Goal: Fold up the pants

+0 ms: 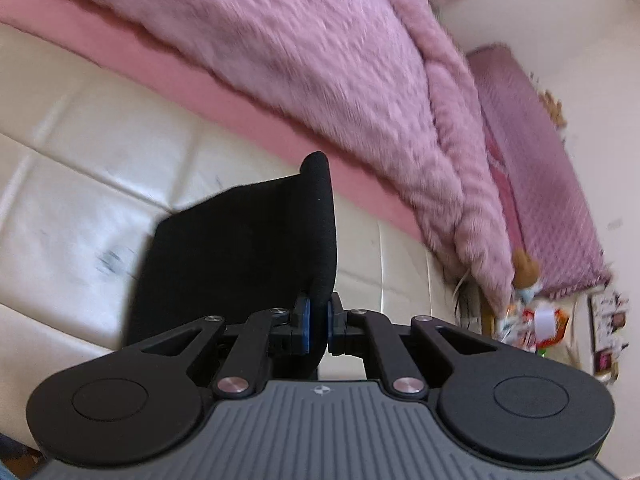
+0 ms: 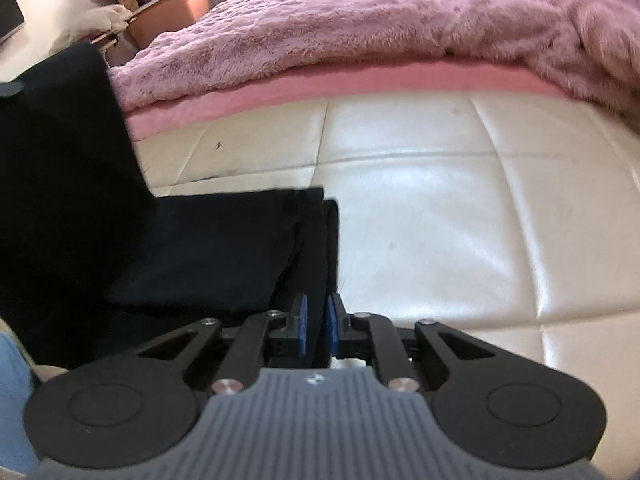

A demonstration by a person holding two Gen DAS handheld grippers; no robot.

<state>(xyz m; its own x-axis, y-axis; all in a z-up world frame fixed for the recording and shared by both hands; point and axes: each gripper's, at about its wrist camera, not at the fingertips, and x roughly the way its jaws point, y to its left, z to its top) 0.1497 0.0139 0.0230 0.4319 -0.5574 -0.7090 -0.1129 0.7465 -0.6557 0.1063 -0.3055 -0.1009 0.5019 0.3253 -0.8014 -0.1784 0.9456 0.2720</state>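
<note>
White padded cushion [image 1: 80,184] down below, shiny, with sewn lines making big squares. Dark scuff marks [image 1: 110,260] on the cushion at the far left of the left wrist view. Black pants [image 1: 240,248] next, lying on the cushion and lifted up at one edge. Left gripper [image 1: 318,326] clamped tight on that raised edge, blue pads [image 1: 306,330] pressing the black cloth from both sides. Pink sheet [image 1: 248,108] running in a band behind the cushion, and a fluffy pink blanket [image 1: 280,40] piled on top of it. Small brown teddy [image 1: 526,266] farther right, just below the blanket's hanging corner, with bright bits too blurry to name beside it. Over in the right wrist view, a brown box [image 2: 172,8] up in the far left corner. Pants [image 2: 160,248] filling the left side, spread flat on the cushion [image 2: 460,220], one part rising tall at the left edge. Right gripper [image 2: 318,330] squeezed shut on a thin fold of the pants. Fluffy blanket [image 2: 360,20] across the top, sheet [image 2: 320,84] just under it.
</note>
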